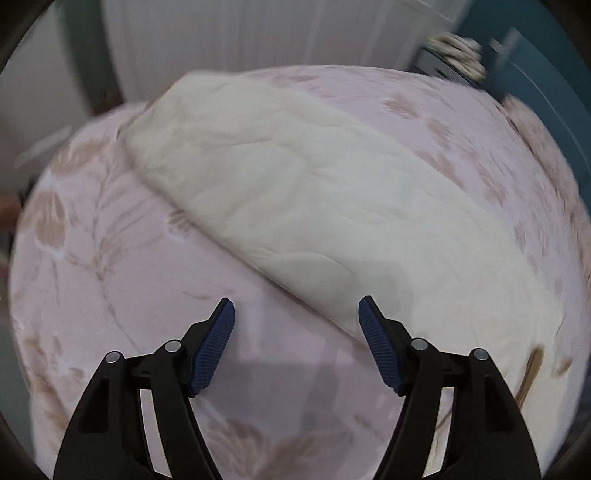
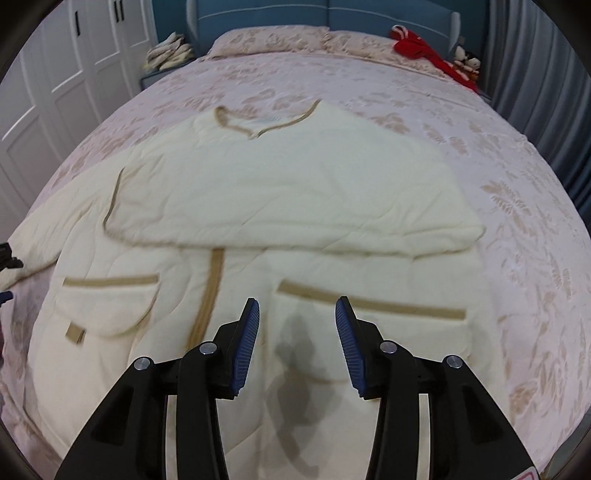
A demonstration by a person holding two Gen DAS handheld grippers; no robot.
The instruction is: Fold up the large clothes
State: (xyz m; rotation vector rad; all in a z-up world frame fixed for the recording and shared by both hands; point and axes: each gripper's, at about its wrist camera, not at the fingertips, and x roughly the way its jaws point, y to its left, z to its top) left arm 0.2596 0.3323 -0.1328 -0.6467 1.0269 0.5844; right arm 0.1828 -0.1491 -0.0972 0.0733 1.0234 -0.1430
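Note:
A large cream jacket with tan trim lies face up on the pink floral bed. Its right sleeve is folded across the chest, and two front pockets show below it. My right gripper is open and empty, hovering over the jacket's lower front near the right pocket. In the left wrist view the jacket's cream left sleeve stretches diagonally across the bed. My left gripper is open and empty, just in front of the sleeve's near edge.
Pillows lie at the blue headboard. A red garment and soft toys sit at the far right. A folded stack rests on a nightstand at left, beside white wardrobe doors. Grey curtains hang at right.

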